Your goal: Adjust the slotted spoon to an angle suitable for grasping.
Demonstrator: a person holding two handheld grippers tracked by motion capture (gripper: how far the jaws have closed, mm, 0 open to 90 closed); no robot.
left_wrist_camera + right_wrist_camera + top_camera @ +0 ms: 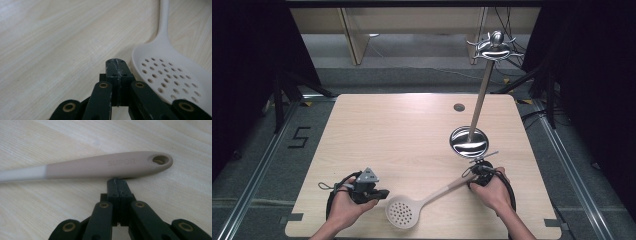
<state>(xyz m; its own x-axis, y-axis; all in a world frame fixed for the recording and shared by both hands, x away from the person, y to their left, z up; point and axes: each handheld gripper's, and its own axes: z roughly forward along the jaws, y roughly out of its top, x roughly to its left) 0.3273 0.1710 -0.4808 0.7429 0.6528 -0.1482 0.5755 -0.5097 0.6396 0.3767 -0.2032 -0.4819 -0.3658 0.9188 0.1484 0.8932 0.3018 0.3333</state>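
I see the left gripper (116,65) with its jaws pressed fully together and nothing between them. In the high view it (382,193) sits at the near left of the counter (392,130), held in the person's left hand (346,205), with its tip pointing right toward the spoon bowl. The tip lies just beside the left rim of the bowl; I cannot tell whether it touches.

I see the right gripper (118,185) with its jaws likewise pressed together, empty. Its tip sits directly under the near edge of the spoon handle; contact cannot be confirmed. In the high view it (482,169) is at the near right, held in the right hand (493,191).

The slotted spoon (424,202) lies flat on the counter, running diagonally. Its perforated pale bowl (170,75) is near centre, at the near edge. Its handle (100,167) rises to the far right, turns from pale to tan, carries the embossed word SUPOR, and ends in a hanging hole.

Beyond the right gripper stands a metal utensil stand (479,100): a round shiny base, a tall pole, and a hooked crown at the top.
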